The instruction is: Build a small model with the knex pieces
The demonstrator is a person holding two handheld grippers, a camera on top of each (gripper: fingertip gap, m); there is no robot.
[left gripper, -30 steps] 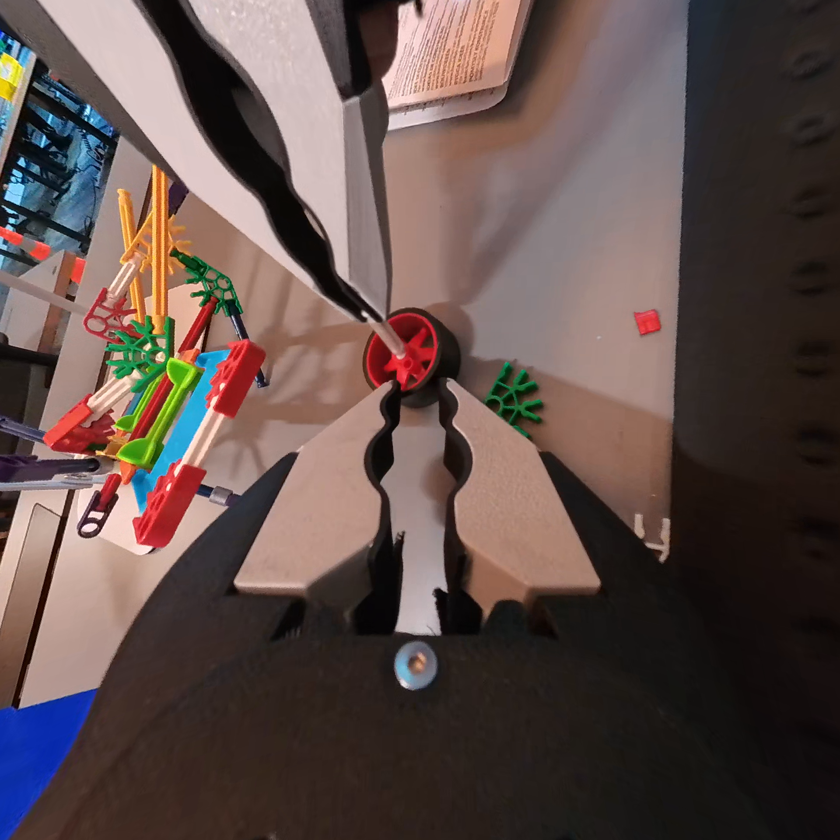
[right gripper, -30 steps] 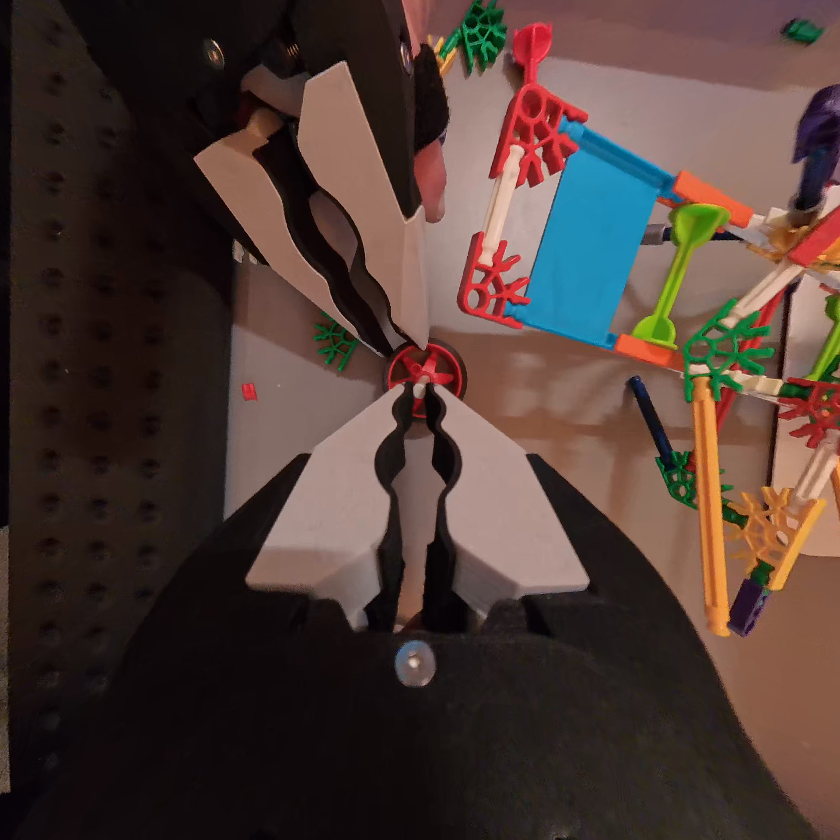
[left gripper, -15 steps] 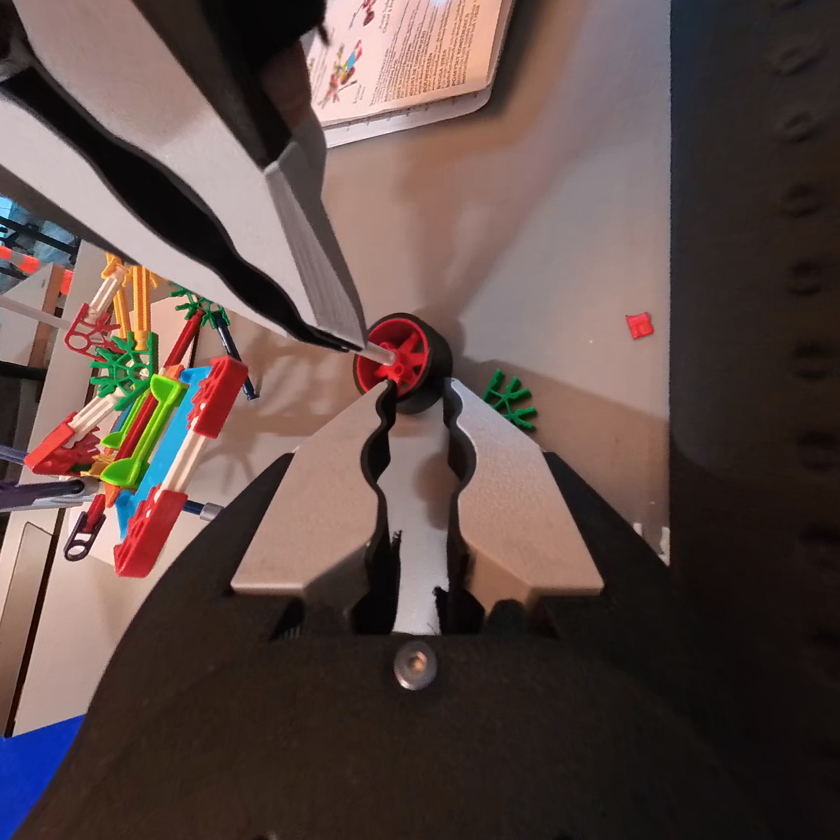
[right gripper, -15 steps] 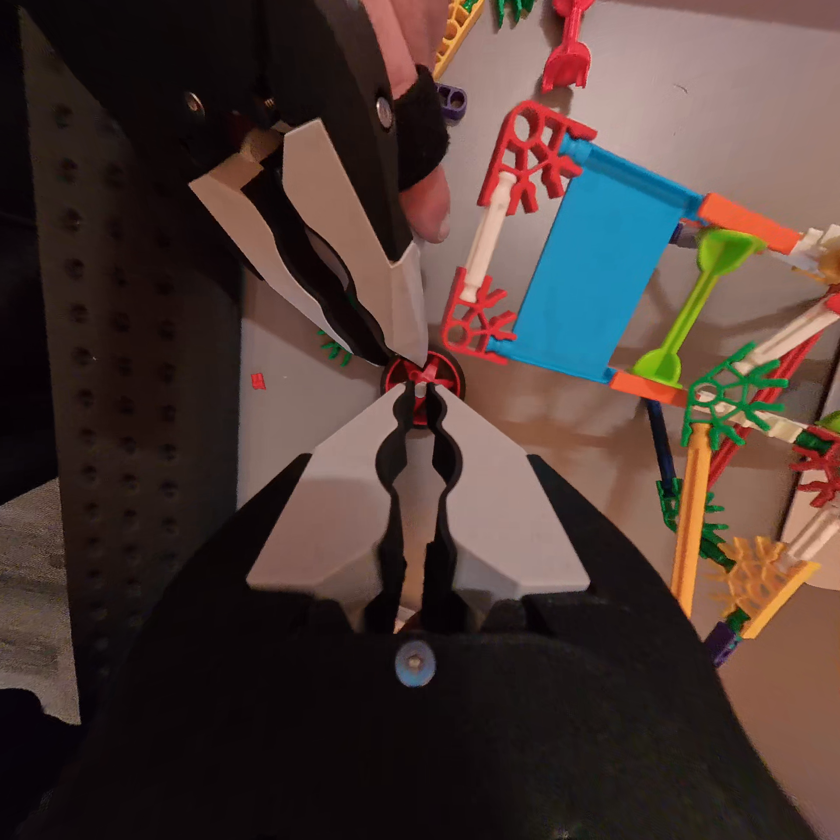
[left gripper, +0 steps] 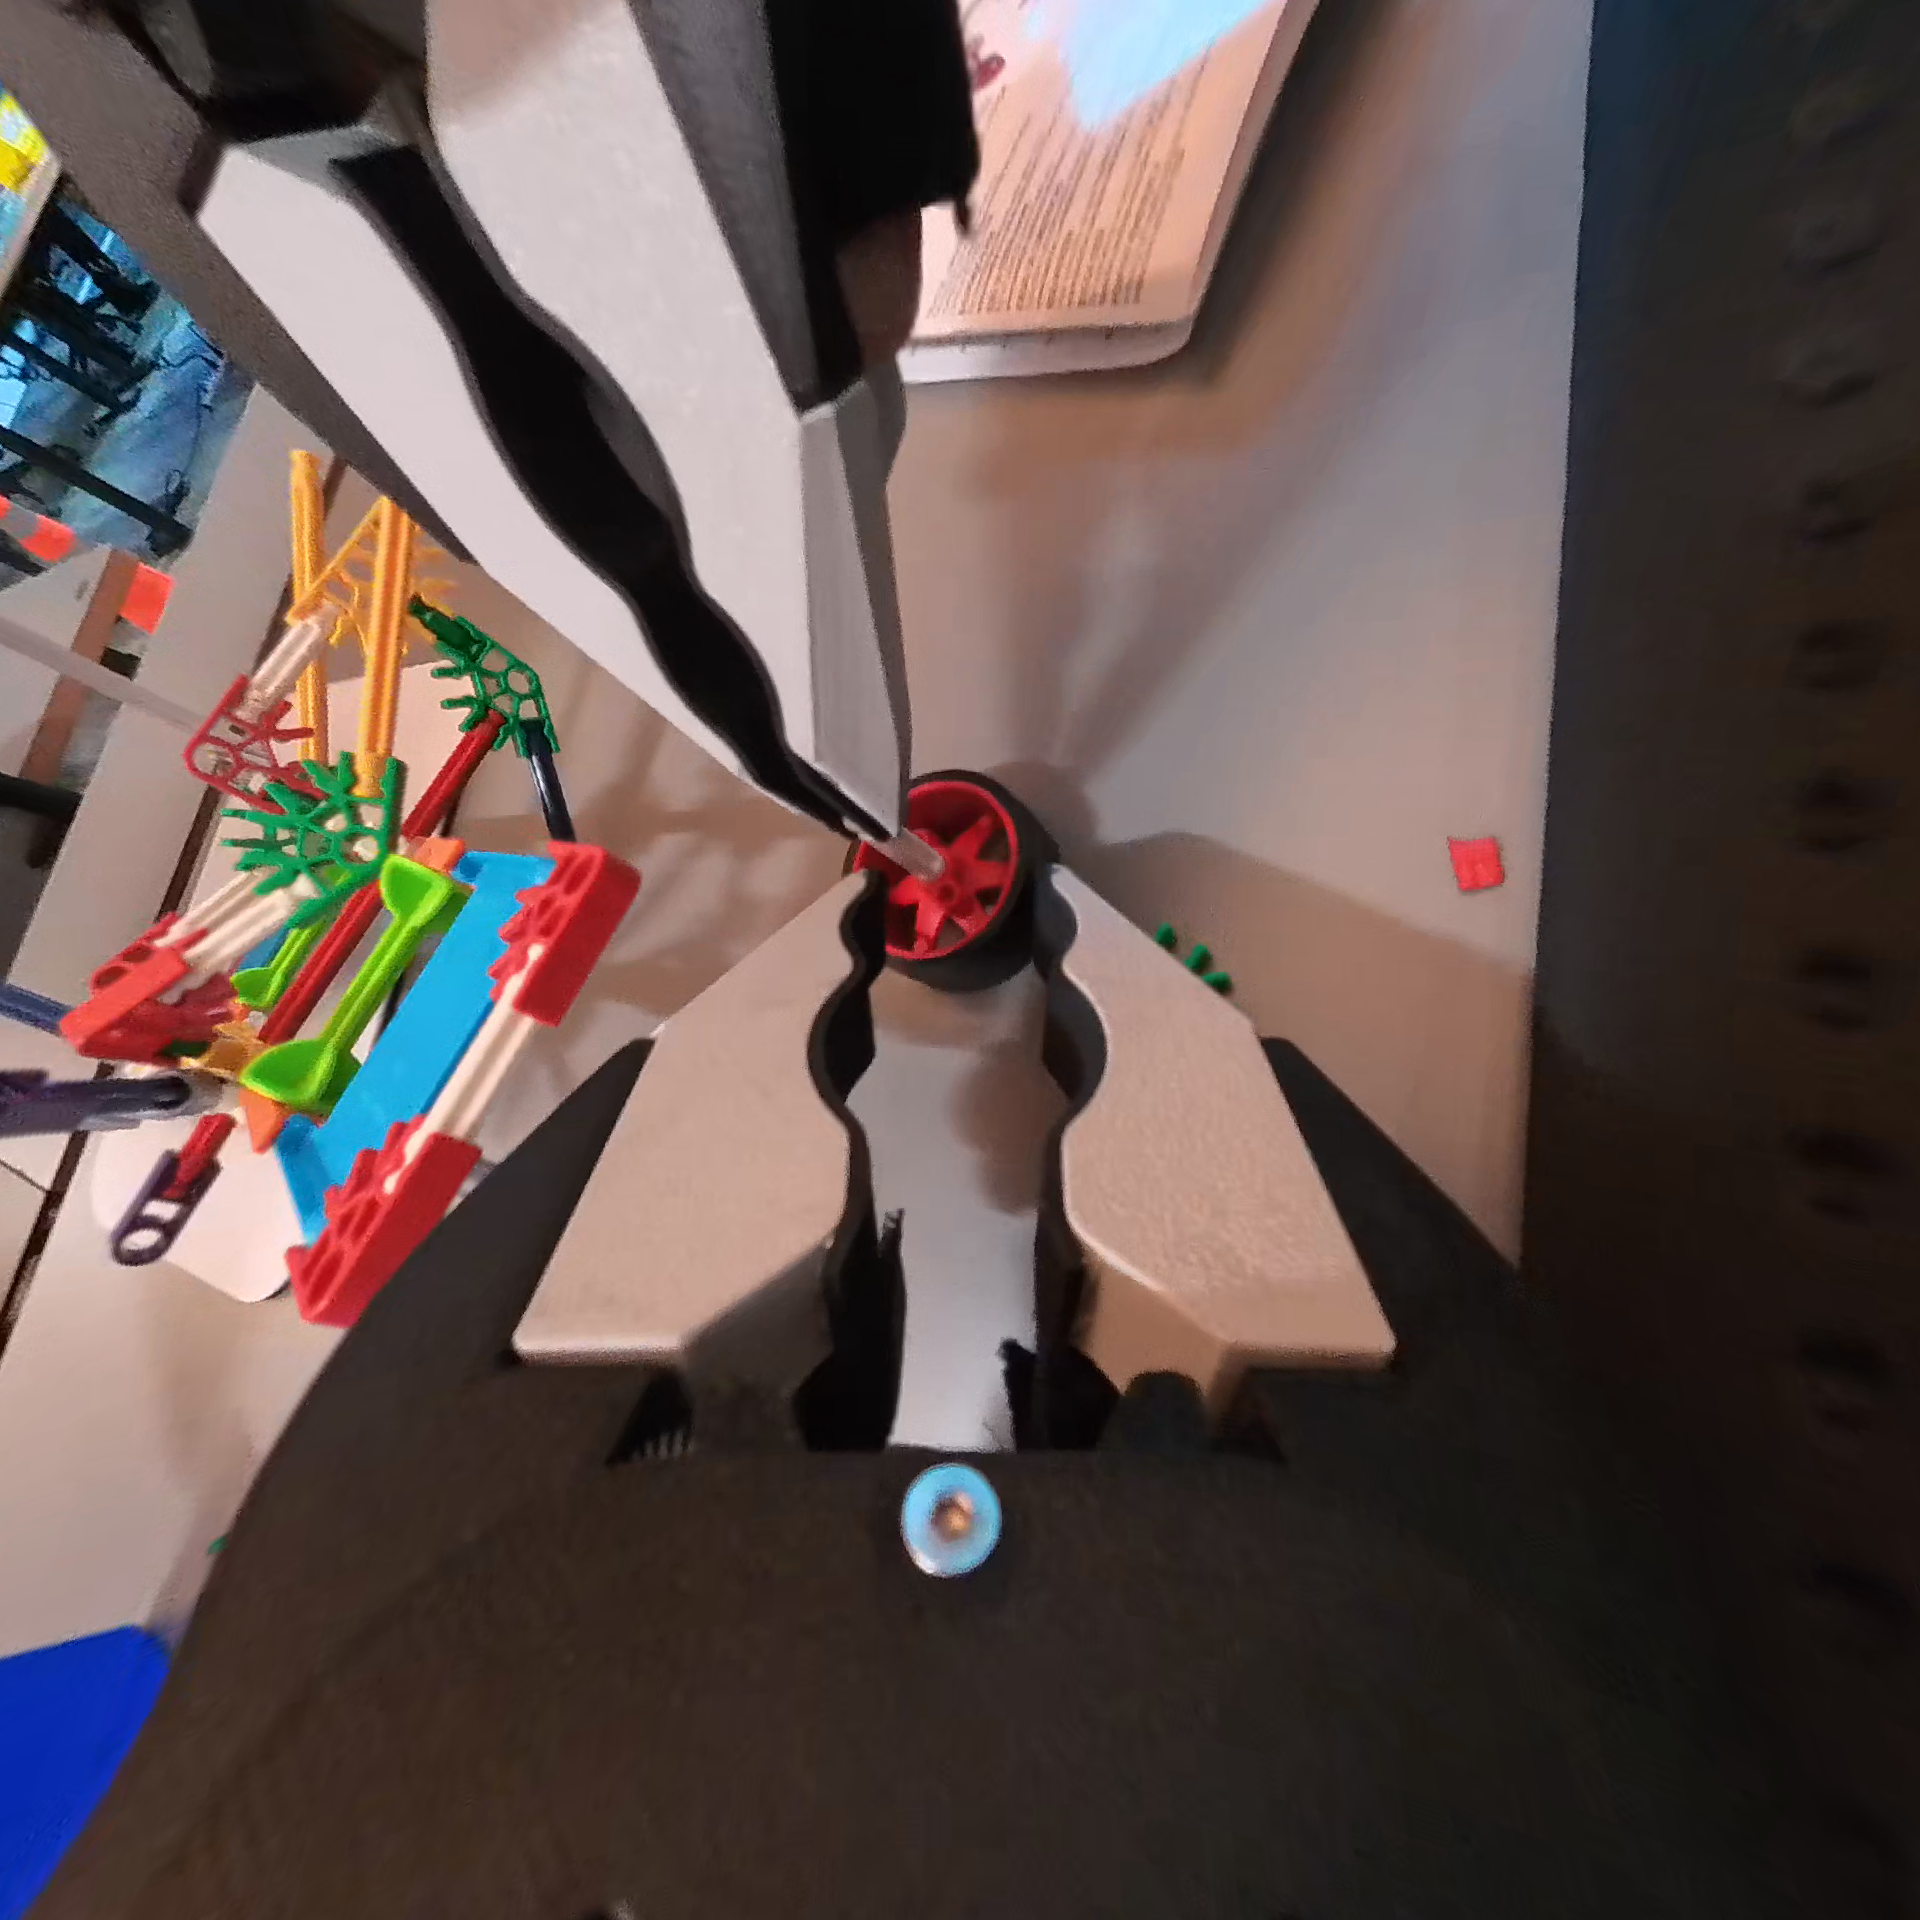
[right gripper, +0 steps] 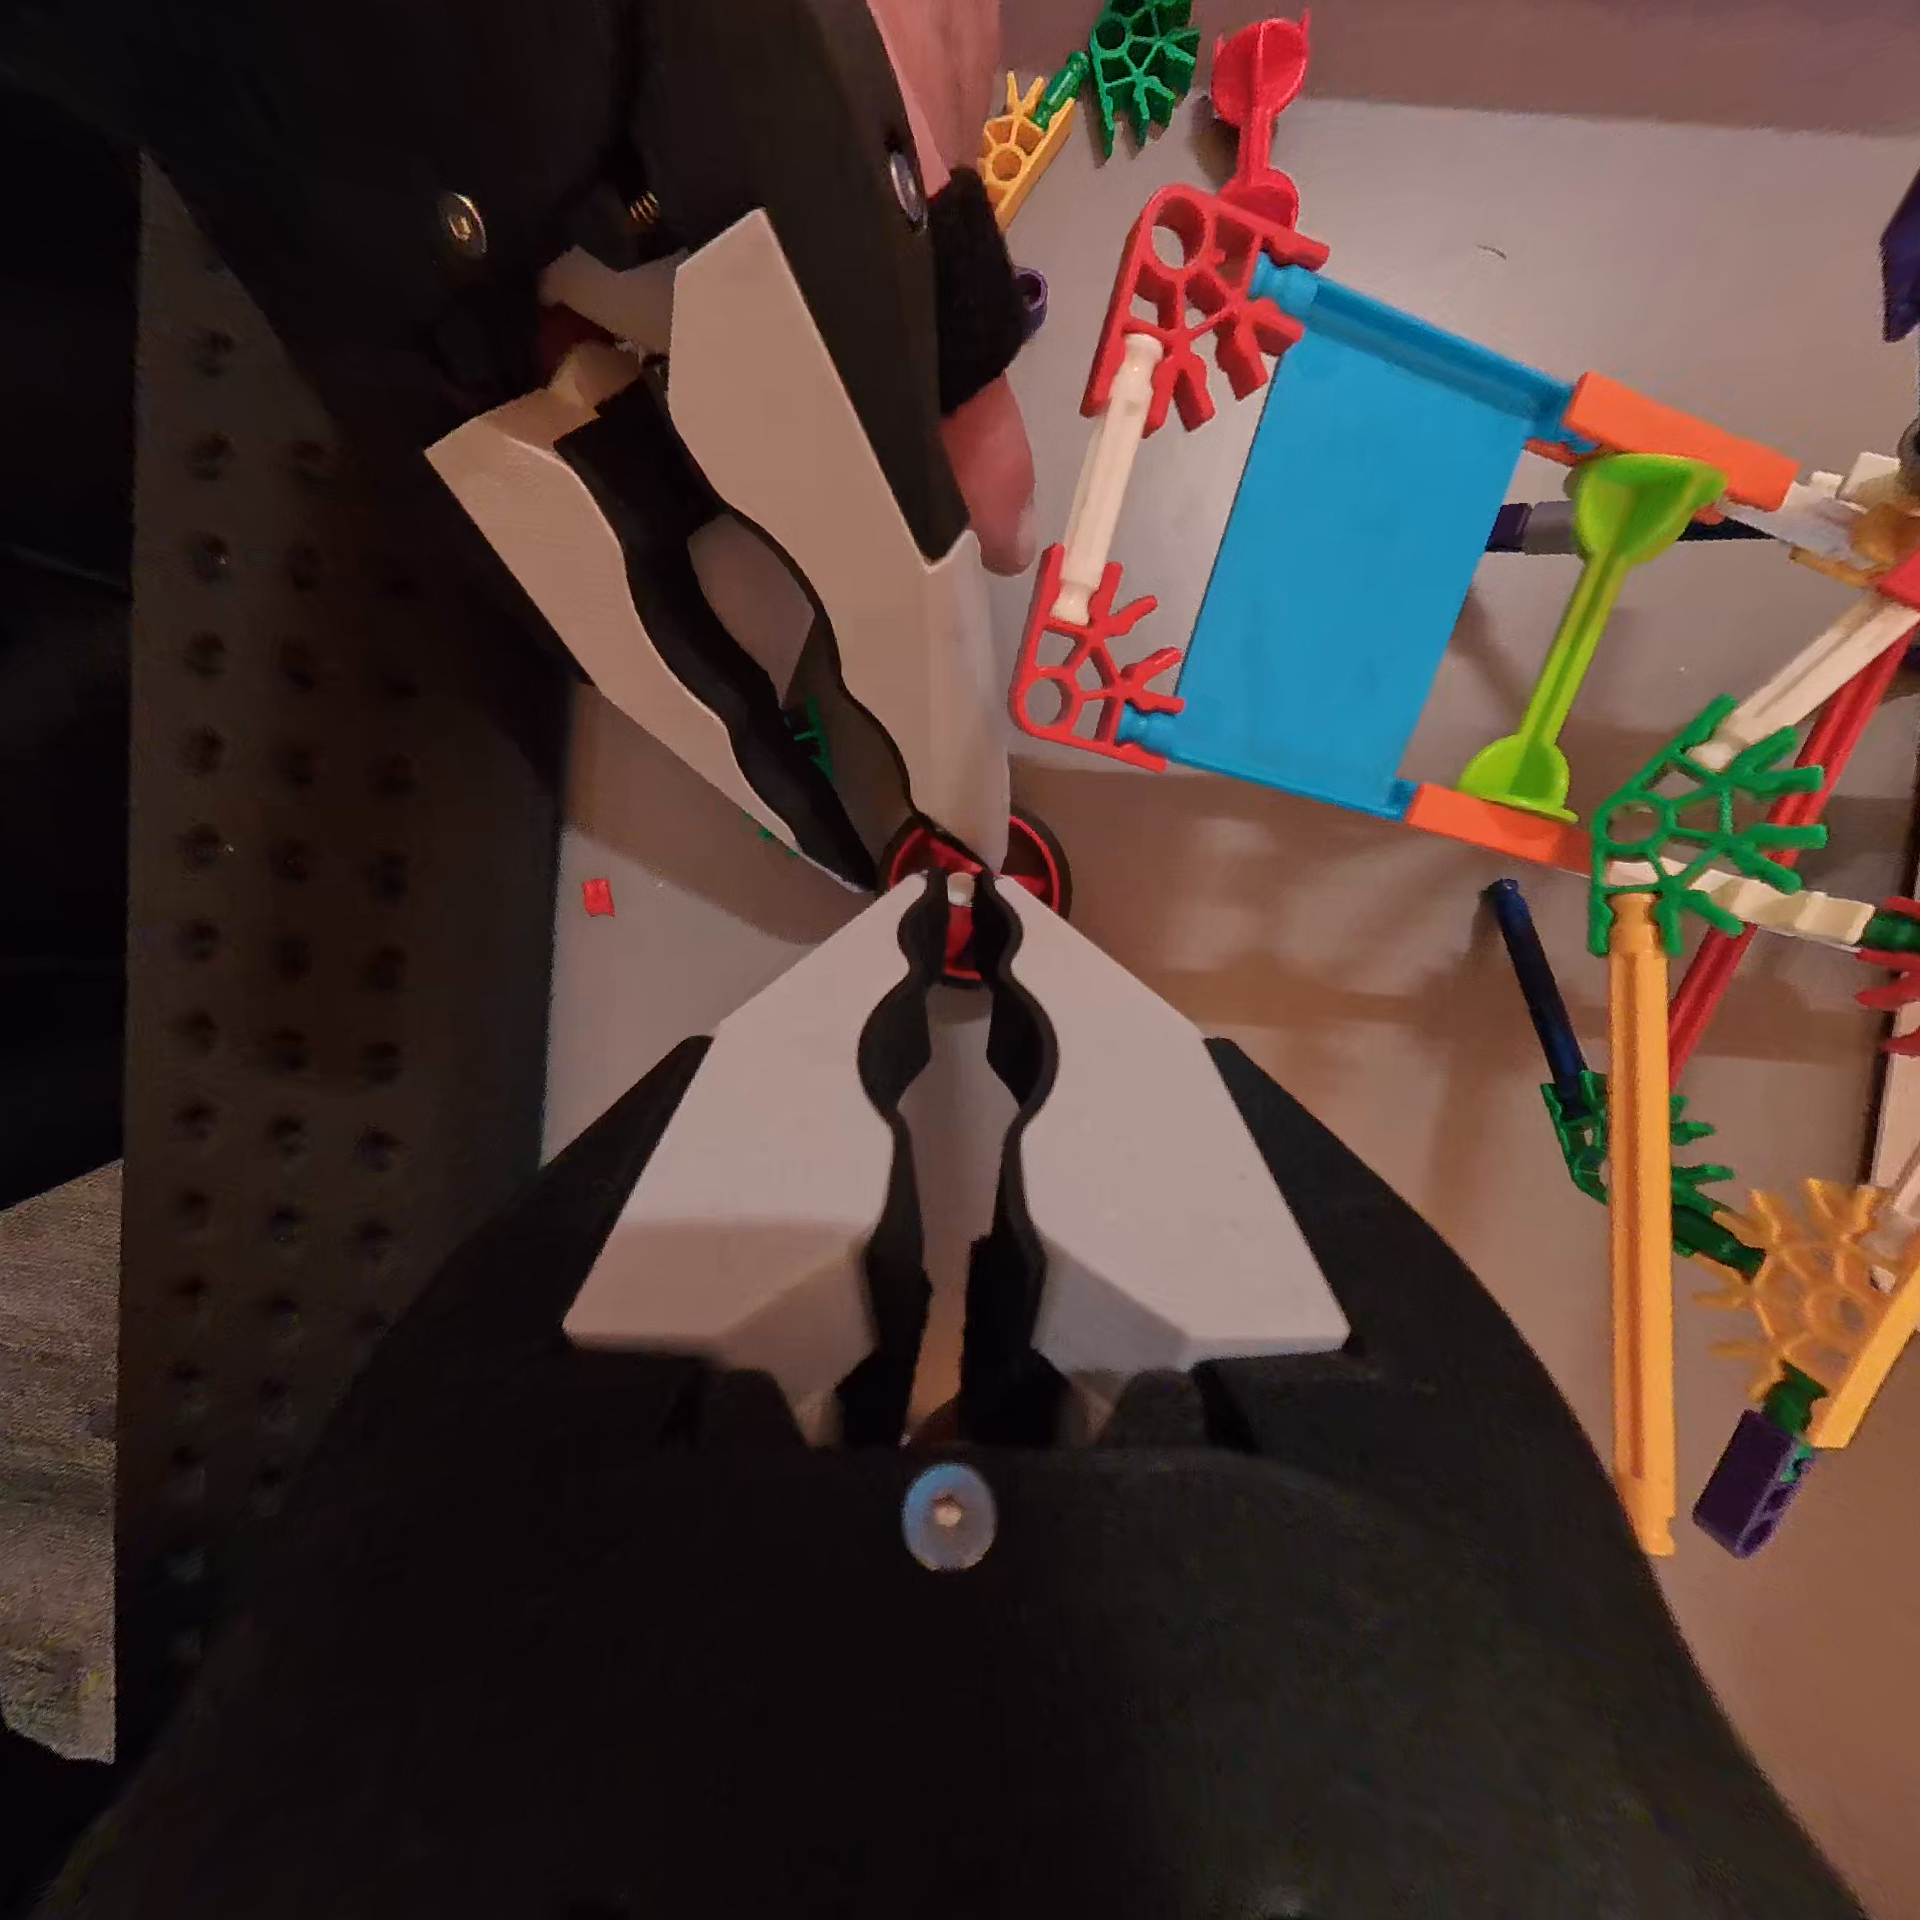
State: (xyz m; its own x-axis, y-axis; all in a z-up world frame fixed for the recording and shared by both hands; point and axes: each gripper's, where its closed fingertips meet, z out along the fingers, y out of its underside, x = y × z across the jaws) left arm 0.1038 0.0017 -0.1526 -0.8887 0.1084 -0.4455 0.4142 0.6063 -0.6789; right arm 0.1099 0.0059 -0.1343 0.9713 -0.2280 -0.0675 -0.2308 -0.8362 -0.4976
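A small wheel [left gripper: 951, 883] with a red hub and a black tyre sits between the fingertips of my left gripper [left gripper: 951, 914], which is shut on it just above the beige table. A short white rod [left gripper: 920, 854] sticks into the hub. My right gripper [left gripper: 883, 826] comes in from the upper left and is shut on that rod. In the right wrist view, my right gripper [right gripper: 958, 894] pinches the rod [right gripper: 961, 886] at its tips. My left gripper [right gripper: 935, 842] reaches in from the upper left and hides most of the wheel [right gripper: 1039, 862].
A colourful rod-and-connector model [left gripper: 395, 987] with a blue panel [right gripper: 1351, 582] lies on the table beside the grippers. A black pegboard wall [left gripper: 1745, 831] stands close on the other side. An instruction booklet [left gripper: 1081, 208], a small red chip [left gripper: 1475, 862] and a loose blue rod [right gripper: 1538, 987] lie nearby. It is some 7 cm from my left tips to the small red chip [left gripper: 1475, 862]. It turns up in the right wrist view [right gripper: 605, 899] as well.
Both grippers keep their holds on the wheel and the rod. The right gripper swung off to one side and back, and the model has shifted a little in both views.
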